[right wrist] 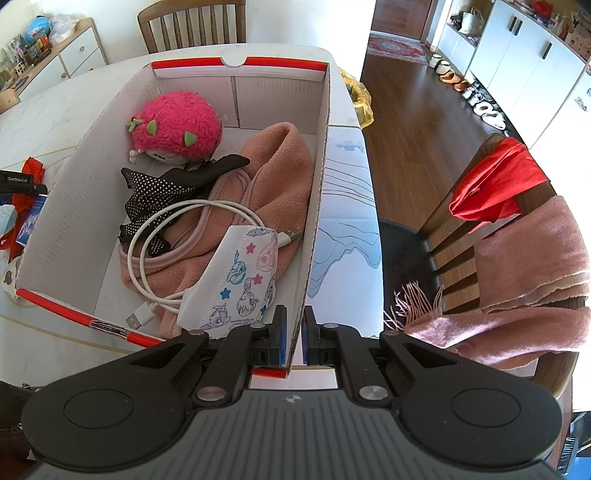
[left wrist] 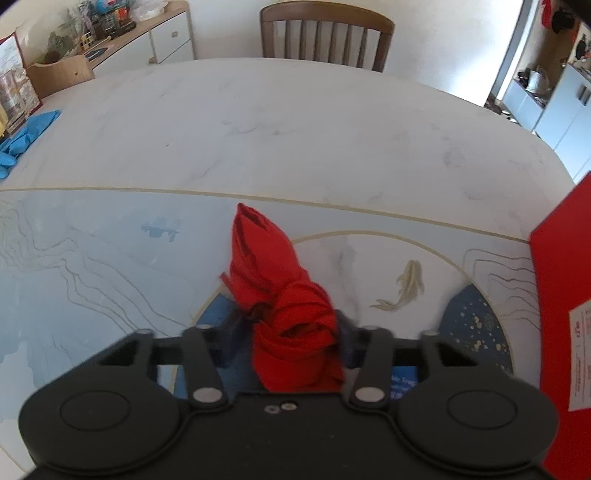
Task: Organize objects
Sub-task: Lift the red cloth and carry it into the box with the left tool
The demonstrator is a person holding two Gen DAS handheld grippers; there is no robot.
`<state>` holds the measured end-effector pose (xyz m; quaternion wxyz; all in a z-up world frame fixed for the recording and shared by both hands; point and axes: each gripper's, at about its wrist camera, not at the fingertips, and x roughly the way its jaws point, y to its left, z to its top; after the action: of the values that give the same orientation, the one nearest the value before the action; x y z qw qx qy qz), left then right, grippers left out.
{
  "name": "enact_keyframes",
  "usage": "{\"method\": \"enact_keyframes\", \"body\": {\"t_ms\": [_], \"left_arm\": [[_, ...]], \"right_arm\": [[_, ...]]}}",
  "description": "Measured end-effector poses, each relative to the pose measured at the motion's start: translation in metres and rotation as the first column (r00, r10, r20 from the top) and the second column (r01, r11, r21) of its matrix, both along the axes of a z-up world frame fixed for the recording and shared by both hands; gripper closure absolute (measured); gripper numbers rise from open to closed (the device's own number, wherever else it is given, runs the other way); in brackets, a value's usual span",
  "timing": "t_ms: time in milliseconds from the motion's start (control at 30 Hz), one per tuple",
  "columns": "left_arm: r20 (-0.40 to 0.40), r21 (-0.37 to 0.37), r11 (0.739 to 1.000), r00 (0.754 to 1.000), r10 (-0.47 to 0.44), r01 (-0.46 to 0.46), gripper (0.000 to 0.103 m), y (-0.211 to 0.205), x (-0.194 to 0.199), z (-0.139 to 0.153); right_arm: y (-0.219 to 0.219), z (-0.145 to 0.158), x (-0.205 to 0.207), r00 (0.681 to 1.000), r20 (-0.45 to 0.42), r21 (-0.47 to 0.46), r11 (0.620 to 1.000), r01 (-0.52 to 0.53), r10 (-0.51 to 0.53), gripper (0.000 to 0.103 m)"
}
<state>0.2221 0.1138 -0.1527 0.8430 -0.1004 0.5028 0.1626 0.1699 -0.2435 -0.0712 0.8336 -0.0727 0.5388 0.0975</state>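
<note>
Red twisted cloth (left wrist: pixel 284 295) in left tool (left wrist: pixel 291 332)

Box (right wrist: pixel 317 177) nearly full — clutter throughout; bare table (left wrist: pixel 295 129) beyond, chair (left wrist: pixel 325 33) at far edge

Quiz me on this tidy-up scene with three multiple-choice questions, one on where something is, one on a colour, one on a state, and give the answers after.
1. Where does the white cable lie?
A. on the floor
B. inside the box, on the pink fleece
C. over the chair back

2. What colour is the cloth in the left hand-held gripper?
A. red
B. green
C. white

3. What is the right hand-held gripper doing?
A. hanging open over the plush toy
B. holding the cable
C. clamping the box wall

Answers: 1 B, since the cable coils on the fleece inside the box walls. 2 A, since a knotted red bundle sits between its fingers. 3 C, since its fingers stand on either side of the cardboard wall, closed against it.
</note>
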Motion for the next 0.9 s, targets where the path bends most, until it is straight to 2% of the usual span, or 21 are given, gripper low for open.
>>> {"method": "enact_keyframes", "body": {"t_ms": [67, 233, 333, 600, 900], "left_arm": [[0.007, -0.005, 1.0, 1.0, 0.002, -0.002, 0.068, -0.001, -0.003, 0.003], [0.006, -0.008, 1.0, 1.0, -0.019, 0.019, 0.07, -0.004, -0.011, 0.019], [0.005, -0.015, 0.999, 0.999, -0.051, 0.051, 0.07, -0.007, -0.019, 0.037], [0.067, -0.054, 0.991, 0.99, -0.121, 0.125, 0.07, -0.02, -0.046, 0.085], [0.152, -0.086, 0.966, 0.962, -0.229, 0.243, 0.07, -0.056, -0.063, 0.128]], "right_arm": [[0.0, 0.0, 0.0, 1.0, 0.0, 0.001, 1.0, 0.0, 0.0, 0.095], [-0.001, 0.001, -0.001, 1.0, 0.0, 0.01, 1.0, -0.001, 0.001, 0.095], [-0.001, 0.001, -0.002, 1.0, 0.004, 0.011, 1.0, -0.004, 0.004, 0.095], [-0.002, 0.002, -0.002, 1.0, 0.007, 0.015, 1.0, -0.009, 0.009, 0.095], [-0.004, 0.003, -0.003, 1.0, 0.011, 0.028, 1.0, -0.01, 0.009, 0.095]]}}
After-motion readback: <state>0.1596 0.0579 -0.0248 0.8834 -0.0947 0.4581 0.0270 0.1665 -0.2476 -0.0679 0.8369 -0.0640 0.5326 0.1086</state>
